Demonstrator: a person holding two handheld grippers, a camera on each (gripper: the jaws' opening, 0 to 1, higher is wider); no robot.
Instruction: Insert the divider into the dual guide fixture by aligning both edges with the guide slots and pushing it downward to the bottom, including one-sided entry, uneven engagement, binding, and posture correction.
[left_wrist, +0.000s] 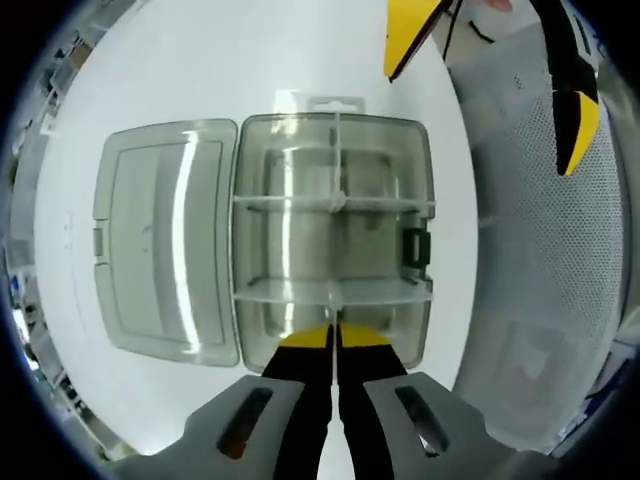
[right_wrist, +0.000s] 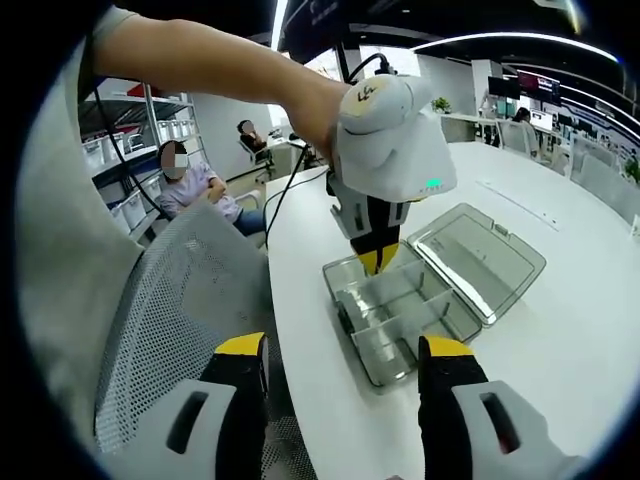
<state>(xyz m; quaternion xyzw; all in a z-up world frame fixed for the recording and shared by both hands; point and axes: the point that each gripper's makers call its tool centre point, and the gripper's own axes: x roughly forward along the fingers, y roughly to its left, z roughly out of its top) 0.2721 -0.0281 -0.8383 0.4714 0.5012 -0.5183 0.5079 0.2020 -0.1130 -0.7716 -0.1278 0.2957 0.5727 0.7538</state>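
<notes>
Table (left_wrist: 150, 60) carries the clear box (left_wrist: 333, 240), sitting open with its lid (left_wrist: 165, 240) flat beside it; two cross walls already split the tray. Left gripper (left_wrist: 333, 335) has its yellow-tipped jaws pressed together, pinching the thin clear divider (left_wrist: 334, 190) that stands on edge down the tray's middle line. Right gripper (right_wrist: 345, 360) hangs jaws spread, holding nothing, near a mesh chair back (right_wrist: 190, 290), well apart from the box.

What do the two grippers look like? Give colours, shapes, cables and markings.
The left gripper has grey moulded bases, black fingers and yellow tips. In the right gripper view it carries a white rounded housing with a small green light, lettering too small to read, and black cables. The right gripper matches: grey bases with dark slots, black fingers, yellow tips.
</notes>
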